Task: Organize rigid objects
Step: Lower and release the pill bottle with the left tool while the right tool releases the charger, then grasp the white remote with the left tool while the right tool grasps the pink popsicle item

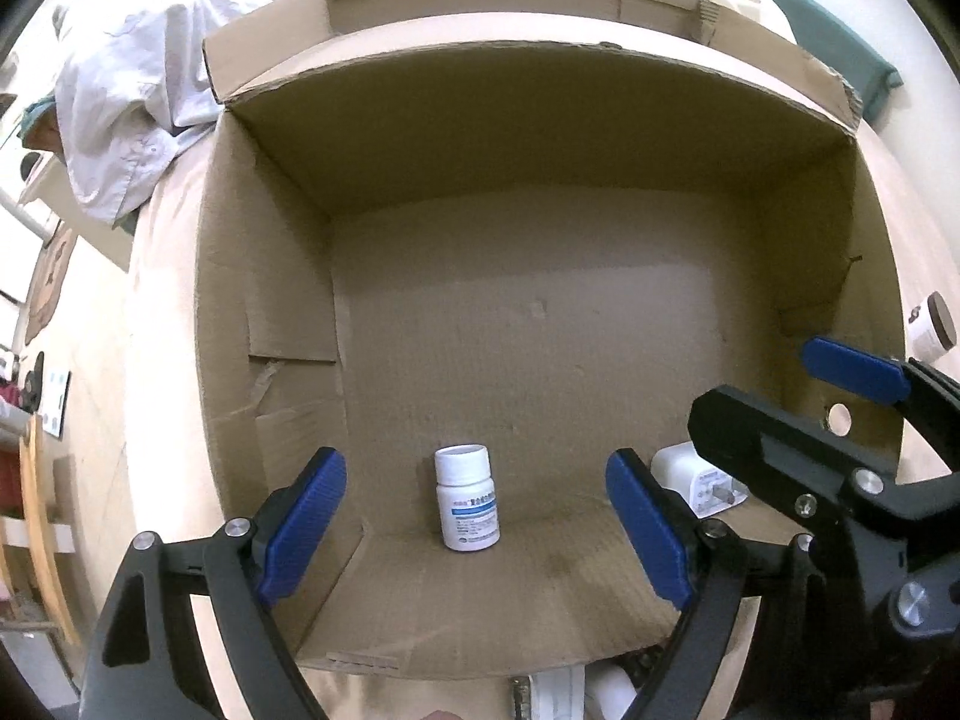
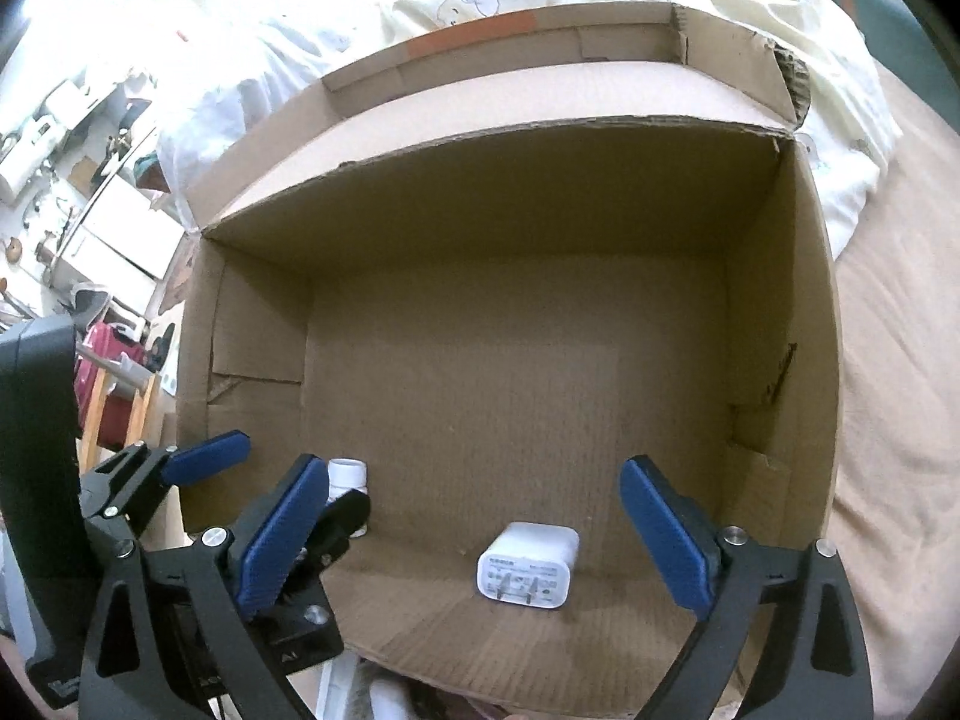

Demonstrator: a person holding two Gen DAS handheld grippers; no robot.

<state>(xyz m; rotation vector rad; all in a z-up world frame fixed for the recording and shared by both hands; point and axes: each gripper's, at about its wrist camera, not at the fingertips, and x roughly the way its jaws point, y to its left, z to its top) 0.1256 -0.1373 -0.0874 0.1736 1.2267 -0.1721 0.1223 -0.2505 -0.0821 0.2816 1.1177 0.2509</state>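
An open cardboard box (image 1: 540, 54) fills both views. A white pill bottle (image 1: 468, 501) with a blue label stands upright on its floor near the front wall. My left gripper (image 1: 477, 468) hangs above it, open, with its blue pads clear of the bottle on both sides. A white plug-in charger (image 2: 528, 567) lies on the floor to the bottle's right, prongs facing me. My right gripper (image 2: 474, 474) is open above it, touching nothing. In the right wrist view the bottle (image 2: 348, 474) is partly hidden behind the left gripper's fingers.
The box rests on a beige sheet (image 2: 888, 360) with crumpled white bedding (image 1: 120, 90) behind it. A white jar with a brown lid (image 1: 933, 327) lies outside the box's right wall. Cluttered shelves (image 2: 60, 150) and wooden furniture stand at the left.
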